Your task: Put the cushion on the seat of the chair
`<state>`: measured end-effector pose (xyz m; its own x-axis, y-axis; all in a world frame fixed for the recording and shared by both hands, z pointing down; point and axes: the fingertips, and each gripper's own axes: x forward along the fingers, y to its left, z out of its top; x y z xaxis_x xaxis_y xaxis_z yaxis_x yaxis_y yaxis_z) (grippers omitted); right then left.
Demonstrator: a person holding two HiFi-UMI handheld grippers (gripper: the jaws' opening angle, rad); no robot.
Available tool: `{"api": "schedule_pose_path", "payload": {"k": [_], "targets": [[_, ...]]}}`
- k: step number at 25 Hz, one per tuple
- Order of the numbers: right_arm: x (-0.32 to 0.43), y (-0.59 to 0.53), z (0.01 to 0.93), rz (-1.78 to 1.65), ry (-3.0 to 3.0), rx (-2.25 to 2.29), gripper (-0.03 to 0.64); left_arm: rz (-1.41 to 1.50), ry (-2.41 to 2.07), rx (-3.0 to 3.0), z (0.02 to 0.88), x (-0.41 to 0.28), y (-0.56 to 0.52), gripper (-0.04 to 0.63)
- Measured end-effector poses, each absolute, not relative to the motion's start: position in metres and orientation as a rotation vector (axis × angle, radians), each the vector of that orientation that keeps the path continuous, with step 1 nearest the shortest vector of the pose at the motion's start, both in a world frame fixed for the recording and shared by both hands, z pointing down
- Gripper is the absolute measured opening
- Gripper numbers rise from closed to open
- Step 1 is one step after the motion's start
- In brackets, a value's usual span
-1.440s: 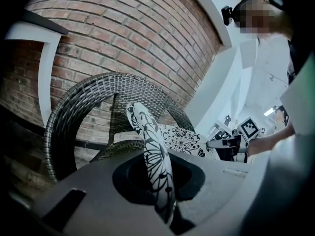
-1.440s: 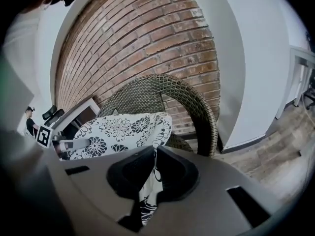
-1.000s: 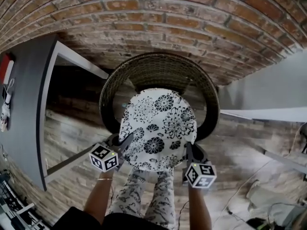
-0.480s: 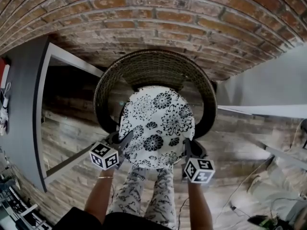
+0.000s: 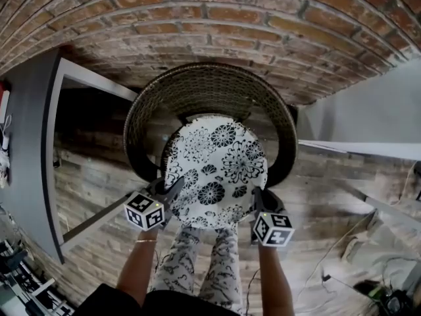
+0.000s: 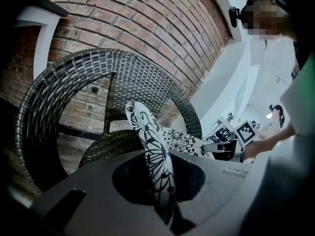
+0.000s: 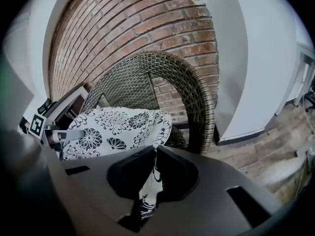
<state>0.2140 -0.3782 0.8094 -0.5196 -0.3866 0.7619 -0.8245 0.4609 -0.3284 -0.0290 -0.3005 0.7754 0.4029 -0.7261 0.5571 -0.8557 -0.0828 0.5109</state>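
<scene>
Two hand-held grippers, L [image 5: 175, 188] & R [image 5: 257, 200], clamp cushion [image 5: 214, 168] edges over chair [image 5: 209, 86].

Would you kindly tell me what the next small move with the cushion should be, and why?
Probably lower both grippers together until the cushion settles on the seat. The left gripper and right gripper are each shut on an edge of it, and it appears to hang above the wicker, not yet lying flat.
</scene>
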Motion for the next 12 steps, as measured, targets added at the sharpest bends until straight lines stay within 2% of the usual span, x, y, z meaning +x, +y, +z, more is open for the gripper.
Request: {"api": "schedule_pose_path", "payload": {"k": [12], "targets": [[0.217, -0.384, 0.829, 0.934, -2.055, 0.993, 0.017, 0.200, -1.347, 1.834, 0.787, -0.024, -0.306, 0.012]]}}
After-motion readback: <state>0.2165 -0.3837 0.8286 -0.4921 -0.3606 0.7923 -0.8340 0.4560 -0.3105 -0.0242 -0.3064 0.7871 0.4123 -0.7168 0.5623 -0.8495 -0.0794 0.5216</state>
